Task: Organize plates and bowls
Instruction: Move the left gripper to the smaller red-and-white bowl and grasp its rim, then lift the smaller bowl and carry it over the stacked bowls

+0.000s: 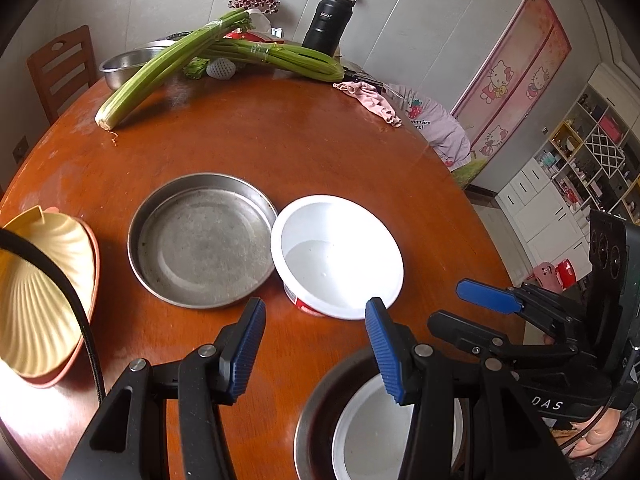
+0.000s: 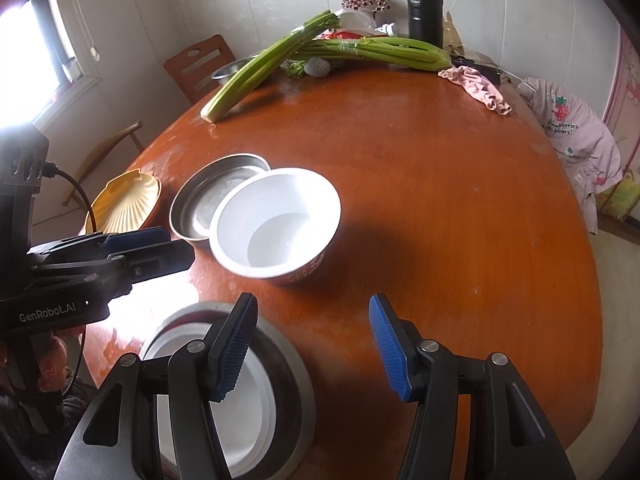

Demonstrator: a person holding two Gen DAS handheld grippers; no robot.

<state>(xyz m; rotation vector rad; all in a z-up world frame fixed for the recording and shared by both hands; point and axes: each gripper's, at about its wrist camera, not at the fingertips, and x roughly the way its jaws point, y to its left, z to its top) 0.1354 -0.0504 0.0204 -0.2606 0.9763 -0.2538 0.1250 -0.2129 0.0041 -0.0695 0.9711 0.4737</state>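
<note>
Left gripper (image 1: 316, 344) sits bottom centre of the left wrist view, jaws spread wide, nothing between the blue pads, touching nothing. Its right pad overlaps the near rim of the white bowl (image 1: 338, 256) in the picture, but contact can't be told.

Right gripper (image 2: 314, 346) is bottom centre of the right wrist view, jaws also wide apart and empty, over bare round wooden table (image 2: 440, 200). It also shows at the right edge of the left view (image 1: 486, 312), fingers parted.

White bowl is centre frame in the left view, centre-left in the right view (image 2: 276, 222), upright on the table, red print on its outer wall. Metal pan (image 1: 202, 240) lies just left of it, rims touching or nearly so; in the right view (image 2: 216, 196) the bowl hides part of it. Yellow ribbed dish (image 1: 40, 292) sits in a reddish plate (image 1: 86, 344) at the left edge.

Bottom of both views: a white bowl nested in a metal bowl (image 1: 316, 412) (image 2: 292, 384), at the near table edge, partly hidden by gripper fingers.

Far side, top of frame: celery bunches (image 1: 168, 64), black flask (image 1: 328, 20), steel basin (image 1: 124, 62), pink cloth (image 1: 370, 98). Wooden chair (image 1: 60, 72) is at upper left.
</note>
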